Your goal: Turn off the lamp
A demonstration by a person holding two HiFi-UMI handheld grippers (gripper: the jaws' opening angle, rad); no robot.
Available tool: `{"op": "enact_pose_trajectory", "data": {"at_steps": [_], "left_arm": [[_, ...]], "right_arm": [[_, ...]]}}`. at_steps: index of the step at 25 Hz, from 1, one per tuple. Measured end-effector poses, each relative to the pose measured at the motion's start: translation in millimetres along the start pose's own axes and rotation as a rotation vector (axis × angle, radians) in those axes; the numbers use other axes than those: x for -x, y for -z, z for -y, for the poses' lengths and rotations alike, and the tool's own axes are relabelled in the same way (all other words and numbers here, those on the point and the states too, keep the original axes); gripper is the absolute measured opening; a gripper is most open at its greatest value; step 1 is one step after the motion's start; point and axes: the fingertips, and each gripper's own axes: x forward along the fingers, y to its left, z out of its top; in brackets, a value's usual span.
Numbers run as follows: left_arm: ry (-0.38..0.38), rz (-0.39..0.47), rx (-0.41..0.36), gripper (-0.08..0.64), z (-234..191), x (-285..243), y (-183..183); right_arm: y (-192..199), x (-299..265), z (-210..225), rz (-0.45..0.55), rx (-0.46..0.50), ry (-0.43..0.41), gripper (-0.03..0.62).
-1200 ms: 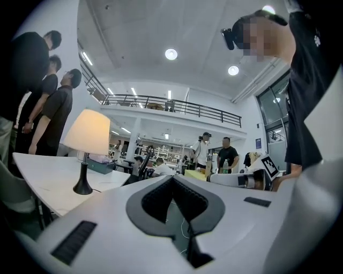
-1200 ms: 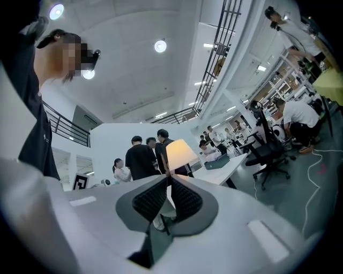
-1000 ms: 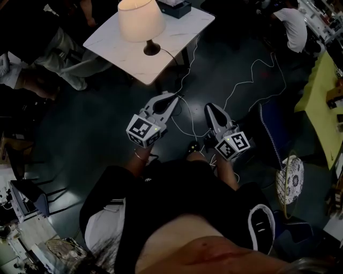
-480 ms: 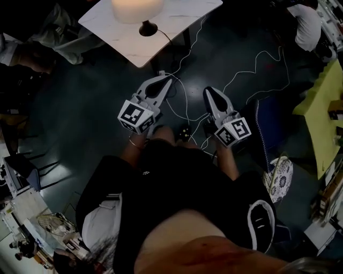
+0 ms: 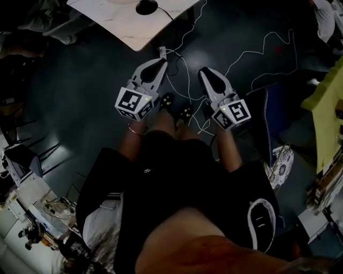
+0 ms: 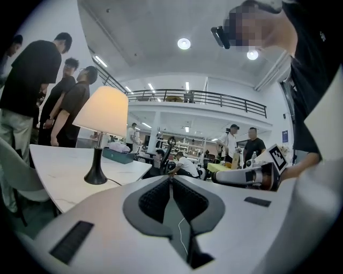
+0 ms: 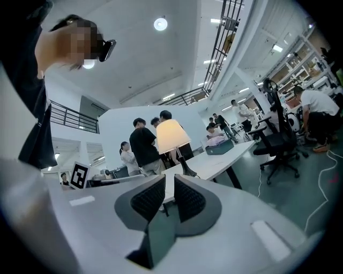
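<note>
Change noted: in the head view the lamp (image 5: 146,6) has slid to the top edge, so only its base shows, on the bench (image 5: 128,29). The gap between it and the tongs looks no smaller than a second ago. Judgement: no approach made, and the task is still open. The shade glows in both gripper views.

Left tongs (image 5: 159,64): pressed together, nothing between them. Right tongs (image 5: 207,74): opening, a narrow gap, nothing between them.

Position: the lamp lies well apart, at 11 o'clock of the left tongs and 10 o'clock of the right. A small white piece (image 5: 162,52) on the cord lies just beyond the left tips at 12 o'clock, possibly a switch or a plug; too small to tell.
</note>
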Motion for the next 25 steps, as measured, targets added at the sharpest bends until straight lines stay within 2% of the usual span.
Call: {"op": "enact_pose_trajectory", "data": {"at_steps": [4, 9, 16, 25], "left_arm": [[0.012, -0.03, 0.016, 0.008, -13, -13, 19], [0.036, -0.051, 0.038, 0.009, -28, -26, 48], [0.005, -0.048, 0.08, 0.009, -58, -30, 76], [-0.013, -0.071, 0.068, 0.009, -78, -34, 104]], "right_arm": [[18, -34, 17, -0.048, 0.024, 0.01, 0.043], [39, -76, 46, -0.096, 0.039, 0.049, 0.123], [79, -122, 84, -0.147, 0.041, 0.072, 0.124], [119, -179, 131, -0.199, 0.057, 0.116, 0.124]]}}
